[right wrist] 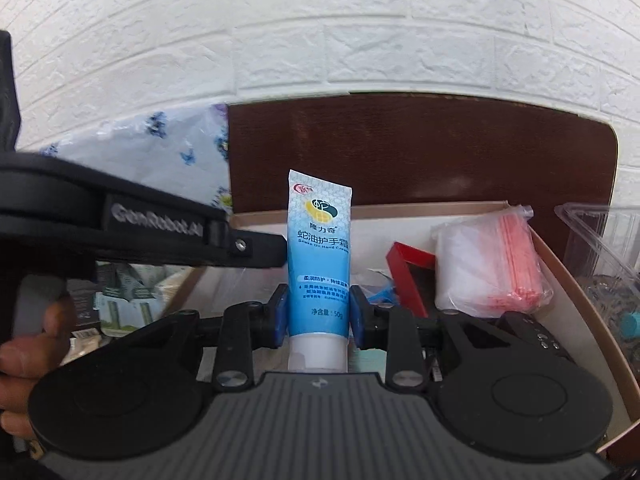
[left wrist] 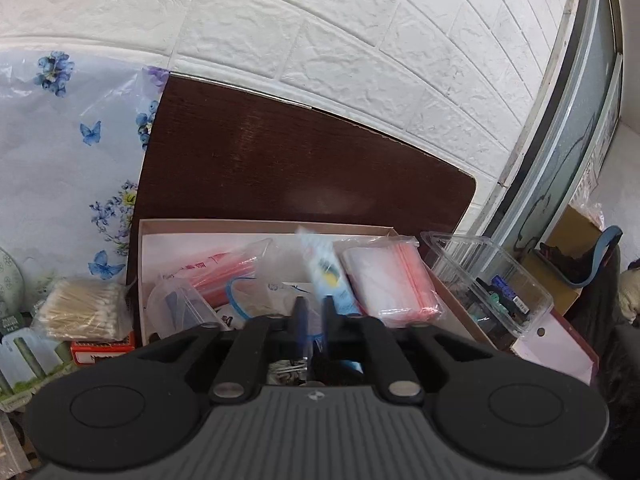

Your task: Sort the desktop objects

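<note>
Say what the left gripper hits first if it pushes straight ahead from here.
Most likely the blue hand cream tube: it stands upright just beyond the left gripper, over the open cardboard box. The right gripper brackets the tube low down. The tube is blurred here, so depth is uncertain.

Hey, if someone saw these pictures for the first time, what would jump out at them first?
The blue hand cream tube stands upright, cap down, between the right gripper's blue pads, dead centre of the right wrist view. The left gripper reaches in from the left, its tip at the tube's side. Behind lies an open cardboard box with a stack of red-striped zip bags at its right.
</note>
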A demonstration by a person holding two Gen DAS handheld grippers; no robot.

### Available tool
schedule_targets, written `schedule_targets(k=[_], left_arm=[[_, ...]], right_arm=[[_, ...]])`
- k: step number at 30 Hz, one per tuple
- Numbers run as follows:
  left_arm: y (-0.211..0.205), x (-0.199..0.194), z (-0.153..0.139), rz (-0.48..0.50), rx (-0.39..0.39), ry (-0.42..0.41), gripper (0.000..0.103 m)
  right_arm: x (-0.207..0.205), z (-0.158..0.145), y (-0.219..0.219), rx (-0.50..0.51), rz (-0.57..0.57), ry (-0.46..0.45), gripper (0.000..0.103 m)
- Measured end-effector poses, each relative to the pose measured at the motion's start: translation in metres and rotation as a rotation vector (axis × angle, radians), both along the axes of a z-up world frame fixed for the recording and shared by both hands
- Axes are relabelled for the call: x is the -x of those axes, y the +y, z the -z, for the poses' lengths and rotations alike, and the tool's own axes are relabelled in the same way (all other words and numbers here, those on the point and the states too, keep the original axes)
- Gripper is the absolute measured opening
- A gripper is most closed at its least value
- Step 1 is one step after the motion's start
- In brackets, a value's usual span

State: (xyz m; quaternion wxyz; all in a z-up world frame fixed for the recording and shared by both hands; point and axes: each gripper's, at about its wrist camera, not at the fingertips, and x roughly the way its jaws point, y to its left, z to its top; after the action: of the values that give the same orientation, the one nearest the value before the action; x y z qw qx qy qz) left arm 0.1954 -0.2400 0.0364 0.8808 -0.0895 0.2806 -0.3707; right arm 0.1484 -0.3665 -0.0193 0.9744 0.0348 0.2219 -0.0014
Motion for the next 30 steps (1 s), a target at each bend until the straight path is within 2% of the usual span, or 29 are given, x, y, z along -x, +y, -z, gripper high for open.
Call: schedule_targets(k=[1, 2, 4, 6, 8, 11, 12, 17, 20, 25, 30], left_arm=[[0.002, 0.001, 0.0, 0.006, 0.007, 0.013, 0.072], [0.005, 0.004, 0.0, 0.004, 0.012, 0.011, 0.096], [0.011, 0.013, 0.0, -0.024, 0.028, -0.051, 0.098], [0.014, 0.02, -0.002, -0.034, 0.008, -0.088, 0.099], [0.017, 0.025, -0.003, -0.044, -0.004, -0.086, 0.1], [0.025, 0.033, -0.003, -0.066, 0.004, -0.058, 0.1], [0.028, 0.037, -0.002, -0.073, 0.008, -0.047, 0.1], [0.038, 0.06, -0.002, -0.104, 0.008, -0.016, 0.102], [0.042, 0.079, -0.006, -0.121, -0.012, -0.043, 0.103], [0.055, 0.111, -0.01, -0.141, -0.02, -0.07, 0.103], [0.058, 0.141, -0.009, -0.16, -0.077, -0.056, 0.103]], right_arm=[[0.0, 0.003, 0.0, 0.015, 0.004, 0.011, 0.04], [0.004, 0.005, 0.0, 0.032, 0.019, 0.001, 0.057], [0.014, 0.006, 0.001, 0.053, 0.024, -0.028, 0.067], [0.023, 0.006, 0.001, 0.048, 0.018, -0.034, 0.075], [0.033, 0.005, 0.002, 0.055, 0.031, -0.046, 0.085], [0.048, 0.003, 0.004, 0.075, 0.064, -0.065, 0.09], [0.053, 0.002, 0.005, 0.079, 0.074, -0.065, 0.095], [0.078, -0.005, 0.011, 0.092, 0.098, -0.066, 0.096], [0.095, -0.009, 0.018, 0.124, 0.102, -0.056, 0.101], [0.126, -0.016, 0.025, 0.161, 0.124, -0.051, 0.101], [0.157, -0.019, 0.03, 0.155, 0.144, -0.034, 0.101]])
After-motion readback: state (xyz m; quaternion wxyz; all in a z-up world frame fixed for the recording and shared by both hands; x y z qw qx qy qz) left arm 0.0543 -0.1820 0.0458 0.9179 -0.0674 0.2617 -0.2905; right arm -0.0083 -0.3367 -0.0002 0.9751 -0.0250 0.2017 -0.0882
